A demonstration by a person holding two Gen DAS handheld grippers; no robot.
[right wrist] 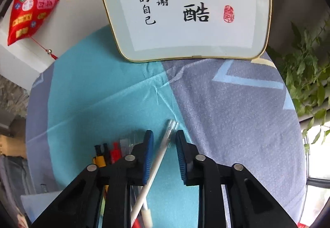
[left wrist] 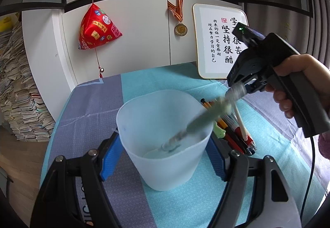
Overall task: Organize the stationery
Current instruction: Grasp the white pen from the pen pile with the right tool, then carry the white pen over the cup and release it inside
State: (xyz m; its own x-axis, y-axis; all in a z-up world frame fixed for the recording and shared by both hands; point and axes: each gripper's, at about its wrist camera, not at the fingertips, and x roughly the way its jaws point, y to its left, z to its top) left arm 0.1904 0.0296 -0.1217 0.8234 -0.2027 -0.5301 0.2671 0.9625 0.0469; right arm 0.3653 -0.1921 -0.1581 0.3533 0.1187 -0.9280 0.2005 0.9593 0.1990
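A surface [left wrist: 165, 81] under a teal and grey-blue cloth fills the middle of both views. At its far edge a gold-rimmed plaque [left wrist: 214, 42] leans on white cupboard doors. Its large black characters read 坚持很酷 and, partly hidden, 很苦. The smaller column reads 将来的你一定会感谢现在努力学习的自己, with a red seal I cannot read.

Low in the centre of the left view stands a frosted cup [left wrist: 165, 170], upright. The left gripper [left wrist: 164, 157] holds it, its blue pads pressed on either side.

At right a hand [left wrist: 297, 83] holds the right gripper [right wrist: 164, 135], pointing down and left above the cup's right rim. A blurred greenish pen [left wrist: 206, 116] slants from just under its jaws into the cup, clear tip near the bottom. I cannot tell whether it is gripped.

In the right view those jaws are narrow around a white pen [right wrist: 156, 166], with a gap showing on each side.

A red pouch [left wrist: 97, 28] with stickers hangs at upper left.

More pens [left wrist: 237, 135] lie bunched just right of the cup.

A medal [left wrist: 181, 29] hangs at upper centre.
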